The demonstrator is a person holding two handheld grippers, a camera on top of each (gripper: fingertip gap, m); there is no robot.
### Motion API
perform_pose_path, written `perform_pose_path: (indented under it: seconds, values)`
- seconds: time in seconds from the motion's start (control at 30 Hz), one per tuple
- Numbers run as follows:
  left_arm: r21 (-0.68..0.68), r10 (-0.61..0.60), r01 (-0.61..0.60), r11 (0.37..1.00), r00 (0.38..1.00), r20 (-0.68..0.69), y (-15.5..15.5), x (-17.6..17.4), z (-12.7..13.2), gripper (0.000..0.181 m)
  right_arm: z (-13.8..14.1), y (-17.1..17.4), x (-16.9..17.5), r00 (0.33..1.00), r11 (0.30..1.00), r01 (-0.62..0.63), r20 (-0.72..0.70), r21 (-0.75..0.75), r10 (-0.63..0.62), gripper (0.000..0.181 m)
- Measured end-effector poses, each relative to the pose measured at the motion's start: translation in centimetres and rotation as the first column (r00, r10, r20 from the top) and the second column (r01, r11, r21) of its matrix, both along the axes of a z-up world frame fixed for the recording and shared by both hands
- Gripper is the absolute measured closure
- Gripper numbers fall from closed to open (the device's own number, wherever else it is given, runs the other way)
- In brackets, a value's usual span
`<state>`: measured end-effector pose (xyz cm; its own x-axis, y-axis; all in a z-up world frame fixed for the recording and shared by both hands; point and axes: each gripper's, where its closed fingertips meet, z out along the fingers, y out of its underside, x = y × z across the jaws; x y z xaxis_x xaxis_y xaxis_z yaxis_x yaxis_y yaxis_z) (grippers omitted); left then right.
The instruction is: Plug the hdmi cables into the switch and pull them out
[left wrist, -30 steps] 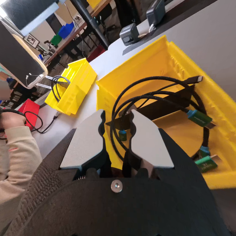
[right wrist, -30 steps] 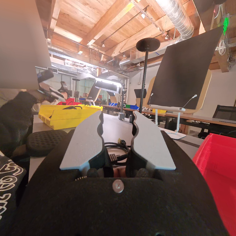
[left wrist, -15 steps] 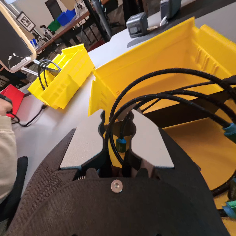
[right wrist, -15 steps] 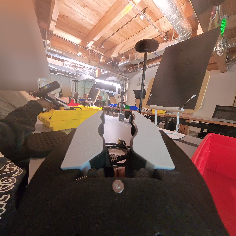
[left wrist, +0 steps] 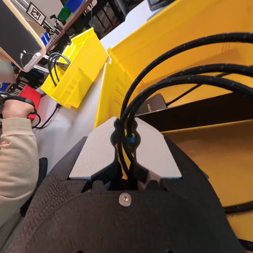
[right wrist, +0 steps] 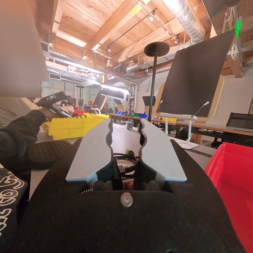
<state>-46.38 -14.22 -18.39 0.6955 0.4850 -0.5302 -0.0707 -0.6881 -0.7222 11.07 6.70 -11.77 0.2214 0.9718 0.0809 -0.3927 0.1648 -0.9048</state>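
In the left wrist view my left gripper reaches into a large yellow bin. Its jaws stand narrow around black braided hdmi cables, and a plug with a blue collar sits between the fingers. A black box, seemingly the switch, lies just beyond the fingertips beside a long black bar. In the right wrist view my right gripper is open and empty, low over the grey table. Another black cable with a gold-tipped plug lies on the table between its fingers.
A smaller yellow bin with cables and a red bin stand left of the large bin, near a person's hand. In the right wrist view are a red bin, yellow bins with another person's gripper, and a black panel on a stand.
My left gripper has moved forward and down into the bin and its jaws have narrowed around the cables and plug. My right gripper's jaws have narrowed slightly; it has barely moved.
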Motion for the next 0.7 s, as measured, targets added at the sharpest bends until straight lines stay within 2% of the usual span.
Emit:
perform_pose_path:
  seconds: [0.23, 0.43, 0.6, 0.7]
  values:
    - [0.063, -0.011, 0.009, 0.998, 0.999, 0.033, -1.4, 1.1, 1.4, 0.163, 0.0, 0.0, 0.0, 1.000, 1.000, 0.000, 0.000, -0.001, 0.000, 0.145]
    - [0.032, -0.031, 0.029, 0.999, 0.997, 0.069, -1.6, 1.2, 0.0, 0.167, 0.0, 0.0, -0.1, 1.000, 1.000, 0.002, 0.003, 0.002, -0.002, 0.145]
    - [0.087, -0.057, 0.055, 0.995, 0.998, 0.030, -1.6, 1.9, 2.0, 0.173, -0.1, 0.0, -0.1, 1.000, 1.000, 0.002, 0.004, 0.003, -0.002, 0.145]
    - [0.178, -0.062, 0.064, 0.982, 0.998, -0.019, -1.8, 2.6, 4.5, 0.173, 0.0, 0.0, 0.0, 1.000, 1.000, 0.003, 0.002, 0.006, -0.003, 0.146]
